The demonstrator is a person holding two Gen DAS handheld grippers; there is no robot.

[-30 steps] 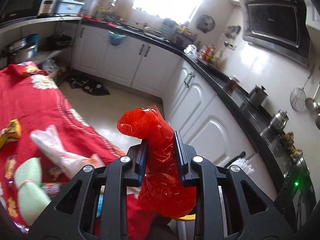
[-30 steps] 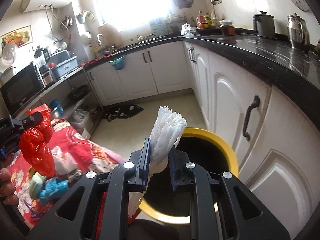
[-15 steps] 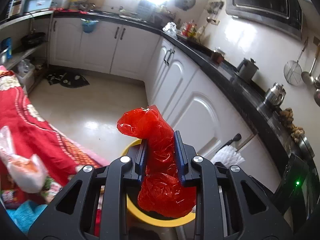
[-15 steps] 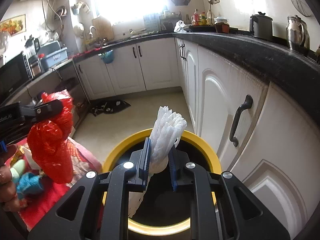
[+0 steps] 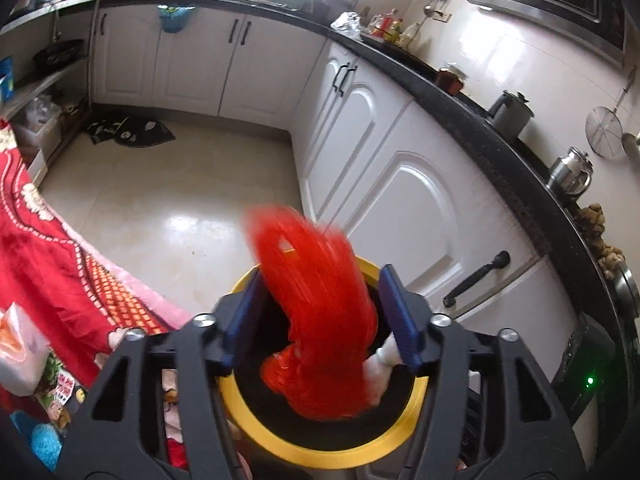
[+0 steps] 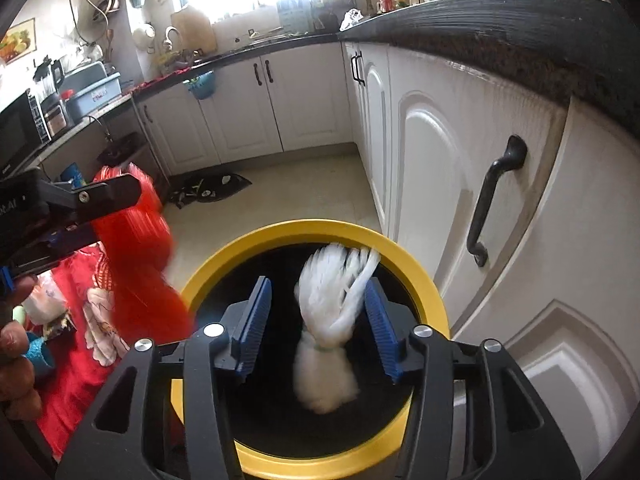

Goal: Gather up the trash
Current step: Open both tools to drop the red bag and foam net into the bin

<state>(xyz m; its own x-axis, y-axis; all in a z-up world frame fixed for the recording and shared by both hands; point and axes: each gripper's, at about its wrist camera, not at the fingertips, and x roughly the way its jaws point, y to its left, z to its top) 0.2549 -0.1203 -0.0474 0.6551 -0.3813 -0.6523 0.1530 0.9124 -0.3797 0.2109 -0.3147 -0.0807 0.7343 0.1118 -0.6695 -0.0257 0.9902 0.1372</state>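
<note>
The red plastic bag [image 5: 320, 312] is a streaky blur between the fingers of your left gripper [image 5: 320, 316]. It hangs right over the black inside of the yellow-rimmed bin [image 5: 320, 458]. Your left jaws have just been opening, and now they are spread apart. The blue pads [image 5: 244, 312] stand clear of the bag on both sides, so nothing pinches it. The bag looks like it is loose in the air above the bin.

Your right gripper [image 6: 320, 324] is the same. Its jaws have just been opening too, and they stand wide now. The white bag [image 6: 326, 344] sits in the gap between them, tied with a small band around its middle and blurry at the top. Its fanned top comes close to the right pad, but I cannot tell if it touches. It is over the dark mouth of the bin too.

From the right camera you can see your left gripper off to the left, with the red bag below it, beside the bin's rim. The red cloth [image 5: 44, 264] with other bits of trash lies to the left of the bin. White cupboards [image 6: 448, 168] stand just behind it.
</note>
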